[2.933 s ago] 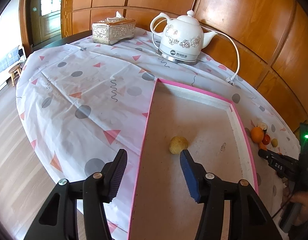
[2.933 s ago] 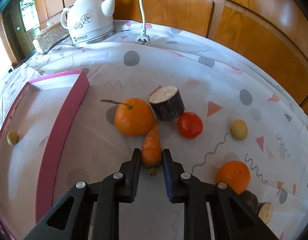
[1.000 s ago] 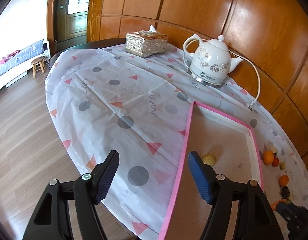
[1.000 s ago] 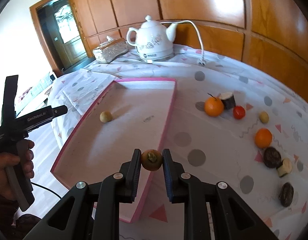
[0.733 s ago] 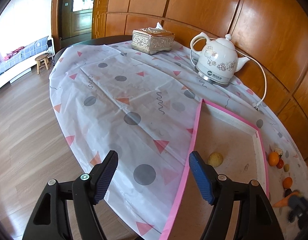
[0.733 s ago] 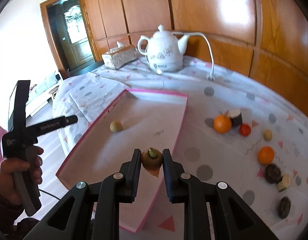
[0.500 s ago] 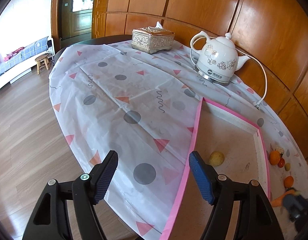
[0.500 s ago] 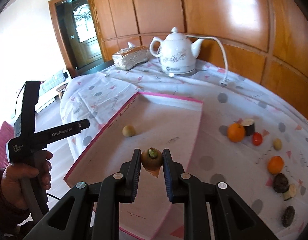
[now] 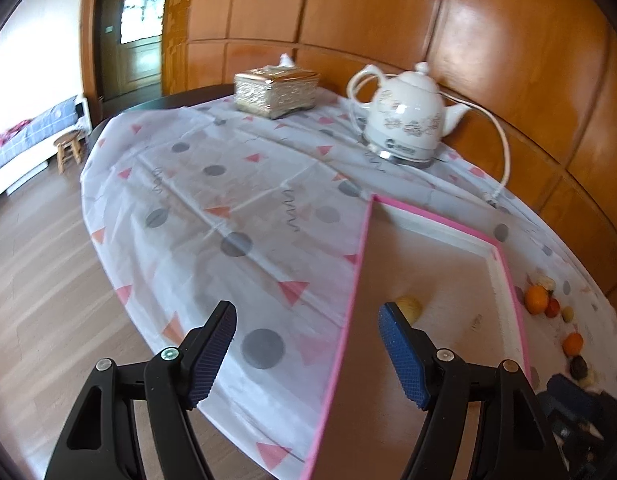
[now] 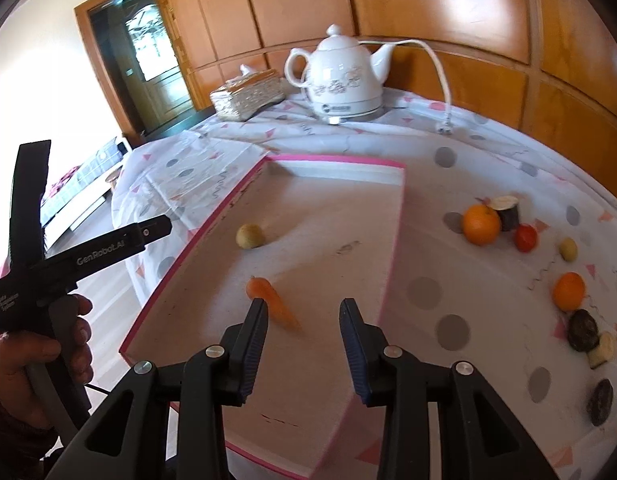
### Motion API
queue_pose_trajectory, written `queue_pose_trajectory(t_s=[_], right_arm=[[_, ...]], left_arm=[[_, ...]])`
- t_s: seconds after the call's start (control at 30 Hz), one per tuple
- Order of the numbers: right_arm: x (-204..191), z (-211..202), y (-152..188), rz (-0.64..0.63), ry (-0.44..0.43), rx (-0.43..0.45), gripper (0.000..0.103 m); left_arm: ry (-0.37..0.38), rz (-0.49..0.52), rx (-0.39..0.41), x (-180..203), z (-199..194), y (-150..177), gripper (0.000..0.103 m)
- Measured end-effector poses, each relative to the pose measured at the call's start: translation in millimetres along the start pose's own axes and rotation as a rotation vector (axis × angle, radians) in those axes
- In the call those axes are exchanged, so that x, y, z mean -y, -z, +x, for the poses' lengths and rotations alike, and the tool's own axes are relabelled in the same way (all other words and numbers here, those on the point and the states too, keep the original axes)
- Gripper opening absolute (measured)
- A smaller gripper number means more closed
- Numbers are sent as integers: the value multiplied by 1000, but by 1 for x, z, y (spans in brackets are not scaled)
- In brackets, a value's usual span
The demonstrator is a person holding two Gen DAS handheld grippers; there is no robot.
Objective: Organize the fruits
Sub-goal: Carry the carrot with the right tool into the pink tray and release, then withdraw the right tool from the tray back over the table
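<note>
Surface: a round table [image 10: 488, 152] draped in a white cloth printed with grey dots and pink triangles. Room: wood-panelled walls, a glazed door, plank flooring; a stool [image 9: 68, 152] and a bed [image 9: 24, 148] are seen at far left.

On the table, far side: one white electric kettle [image 10: 340, 76] with cord; one ornate tissue box [image 9: 276, 90].

One pink-rimmed tray [image 10: 394, 240] is recorded. In it: one pale round fruit [image 10: 249, 235] and one carrot [image 10: 272, 302], lying on the tray floor just beyond the right tool.

On the cloth right of the tray, counted in the right wrist view: two oranges [image 10: 481, 224], one small red fruit [image 10: 525, 237], one pale yellow fruit [image 10: 567, 249], two dark cut pieces with pale ends, two dark round items.

Right tool [image 10: 302, 320]: its jaws have just been opening and now stand apart, nothing gripped; the carrot lies free below the left finger.

Left tool [image 9: 306, 328]: held wide open and empty over the tray's near-left rim, carried by a hand [image 10: 40, 360].

Change noted: half a second ago the carrot was clamped in the right tool above the tray; it is now released onto it.
</note>
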State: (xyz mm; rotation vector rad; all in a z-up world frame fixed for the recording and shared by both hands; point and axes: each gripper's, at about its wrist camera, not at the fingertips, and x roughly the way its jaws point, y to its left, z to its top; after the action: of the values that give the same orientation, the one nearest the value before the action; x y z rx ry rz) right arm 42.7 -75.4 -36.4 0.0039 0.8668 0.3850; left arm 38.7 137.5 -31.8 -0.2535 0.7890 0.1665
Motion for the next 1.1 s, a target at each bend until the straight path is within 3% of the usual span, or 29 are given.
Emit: queue_pose_trajectory(t_s=[0.47, 1.1], right_arm=[[68, -43, 25, 126, 215, 53, 38], [164, -102, 71, 333, 461, 107, 38]], left_arm=[[99, 240, 48, 58, -20, 18, 74], [87, 390, 113, 95, -40, 29, 74]])
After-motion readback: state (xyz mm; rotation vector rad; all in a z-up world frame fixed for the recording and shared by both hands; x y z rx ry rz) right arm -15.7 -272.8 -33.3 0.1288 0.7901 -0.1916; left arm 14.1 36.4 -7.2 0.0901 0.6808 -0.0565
